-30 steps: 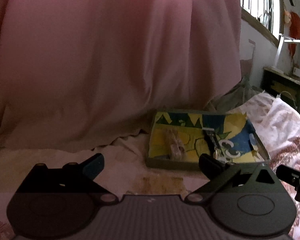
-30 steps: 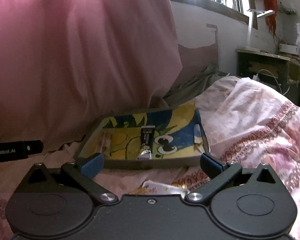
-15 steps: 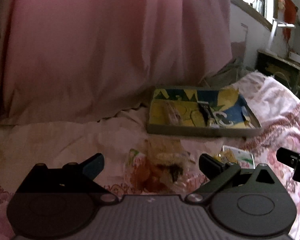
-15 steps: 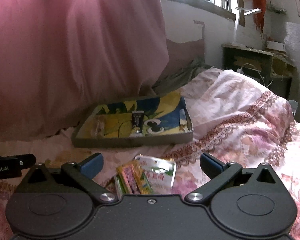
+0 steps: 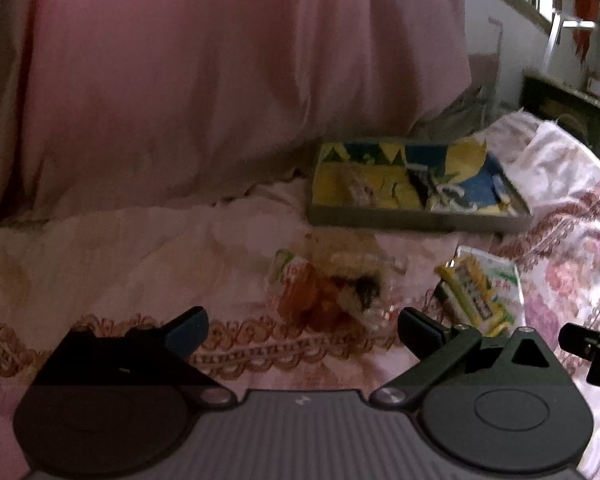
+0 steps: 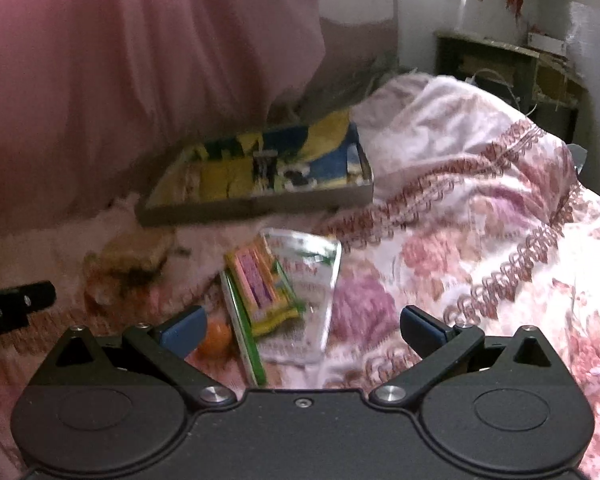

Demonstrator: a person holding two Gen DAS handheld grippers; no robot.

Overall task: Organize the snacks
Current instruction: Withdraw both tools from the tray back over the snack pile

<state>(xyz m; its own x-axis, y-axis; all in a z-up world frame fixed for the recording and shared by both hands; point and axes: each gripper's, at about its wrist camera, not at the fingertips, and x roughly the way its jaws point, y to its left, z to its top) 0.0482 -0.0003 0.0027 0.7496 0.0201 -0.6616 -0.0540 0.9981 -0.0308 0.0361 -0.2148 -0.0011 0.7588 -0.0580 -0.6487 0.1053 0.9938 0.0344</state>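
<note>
- Left gripper (image 5: 302, 330): jaws spread wide, nothing between them; it hovers above the floral bedspread (image 5: 100, 248)
- Clear snack bag (image 5: 332, 288) with orange and dark contents lies on the bedspread just ahead of the left gripper, slightly right of its centre line, not touching either finger
- Right gripper (image 6: 302, 330): jaws likewise spread, holding nothing
- Yellow-and-pink snack packet (image 6: 262, 284) lies between the right gripper's fingers and just ahead of them, resting on top of a white-and-green pouch (image 6: 312, 280); a thin green packet (image 6: 244, 340) runs along its left edge
- Small orange round item (image 6: 216, 336) sits right against the inner side of the right gripper's left finger; contact cannot be told
- Tray (image 5: 420, 220) with yellow-and-blue cartoon lining lies farther back on the bed, beyond both snack groups, against the pink curtain (image 5: 220, 80); a few small items lie inside, blurred
- In the left wrist view the yellow packet pile (image 5: 476, 292) lies to the right of the clear bag, apart from it
</note>
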